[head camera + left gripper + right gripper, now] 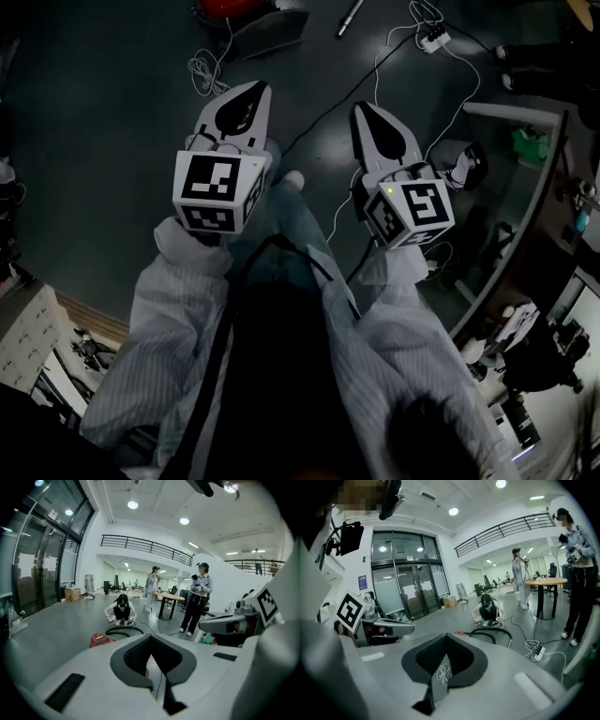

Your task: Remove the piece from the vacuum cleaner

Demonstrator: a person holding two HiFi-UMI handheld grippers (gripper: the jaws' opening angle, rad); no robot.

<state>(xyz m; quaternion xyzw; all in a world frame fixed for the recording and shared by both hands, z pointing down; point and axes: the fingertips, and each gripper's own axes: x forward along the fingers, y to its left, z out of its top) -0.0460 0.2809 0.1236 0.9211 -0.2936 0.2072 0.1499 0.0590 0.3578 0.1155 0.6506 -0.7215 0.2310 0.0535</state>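
On the hall floor (51, 630), the red vacuum cleaner (101, 640) is probably stiff, light plastic; grip it near the hose (123, 631). Your left hand-held gripper (249, 92) and right hand-held gripper (367, 112) are pressed together, empty.

A small red canister vacuum cleaner (100, 639) sits upright on the grey floor (56, 630). It is ahead of the left gripper (151, 641), a little left of its closed tips and well apart from them. Its black hose (123, 631) curves in an arc just behind the body. Seen from the right gripper (446, 639), the hose lies ahead, slightly to the right.
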